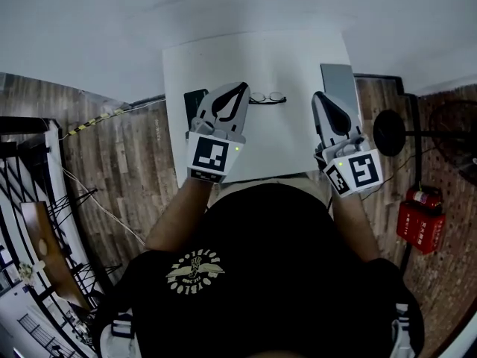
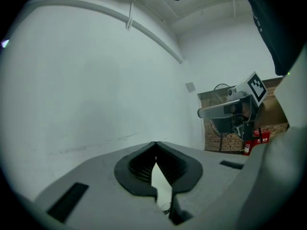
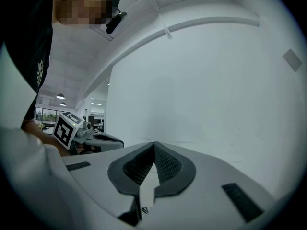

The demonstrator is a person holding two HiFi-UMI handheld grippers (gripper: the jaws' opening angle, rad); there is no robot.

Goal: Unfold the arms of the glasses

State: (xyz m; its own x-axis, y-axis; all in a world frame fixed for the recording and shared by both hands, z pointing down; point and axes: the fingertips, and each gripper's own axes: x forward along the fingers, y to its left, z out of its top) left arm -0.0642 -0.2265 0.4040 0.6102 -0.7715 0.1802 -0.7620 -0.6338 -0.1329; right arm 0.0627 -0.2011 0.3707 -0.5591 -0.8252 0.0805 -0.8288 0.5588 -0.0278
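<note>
Left tool point(image 1: 241, 86) and right tool point(image 1: 319, 96), both closed and empty, flank glasses point(image 1: 267, 98), seemingly folded, on table point(image 1: 298, 54).

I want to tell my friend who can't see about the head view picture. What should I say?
Glasses lie on a white table between the left gripper and the right gripper, which a person in black holds. Both grippers are shut and empty.
</note>
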